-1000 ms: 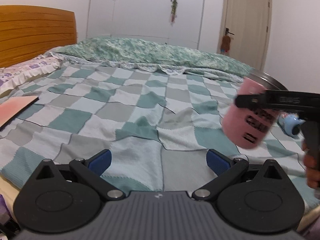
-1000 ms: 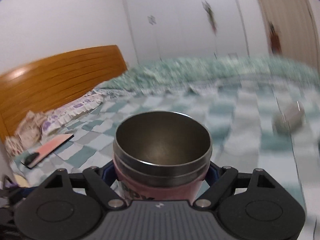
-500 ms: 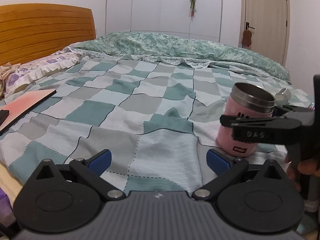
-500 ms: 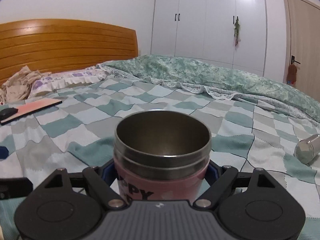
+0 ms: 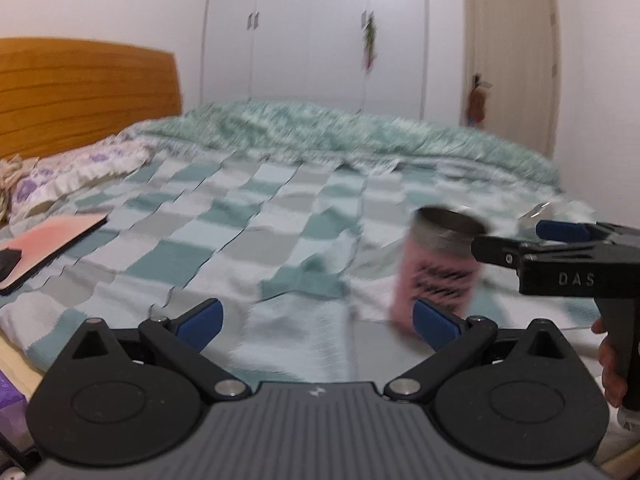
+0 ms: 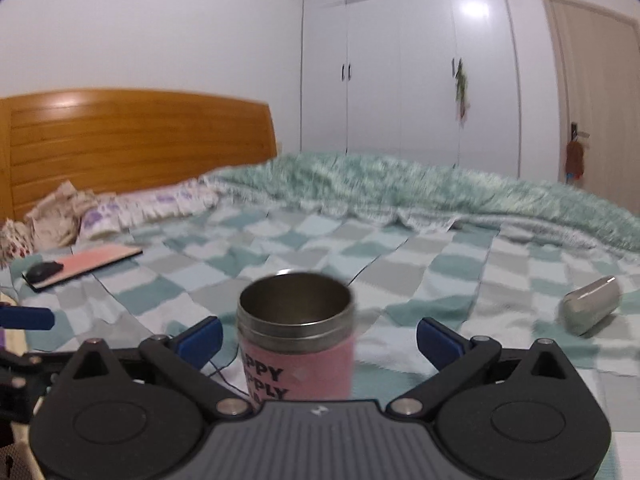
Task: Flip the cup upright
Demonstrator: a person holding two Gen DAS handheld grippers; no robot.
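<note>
A pink cup [image 6: 296, 344] with a steel rim and black lettering stands upright on the checked bedspread [image 6: 420, 264], mouth up. My right gripper [image 6: 318, 334] is open, its blue pads apart on either side of the cup and not touching it. In the left wrist view the cup [image 5: 438, 268] stands at the right, blurred, with the right gripper [image 5: 560, 244] beside it. My left gripper [image 5: 316, 320] is open and empty over the bedspread [image 5: 224, 240].
A steel cylinder [image 6: 592, 310] lies on its side at the right of the bed. A pink pad with a black mouse [image 6: 80, 264] lies at the left. Pillows [image 6: 120, 212], a wooden headboard [image 6: 132, 144] and a folded quilt [image 6: 400, 184] are behind.
My right gripper set the cup upright on the bed, opened and drew back from it. The left gripper stayed open and shifted its view a little.
</note>
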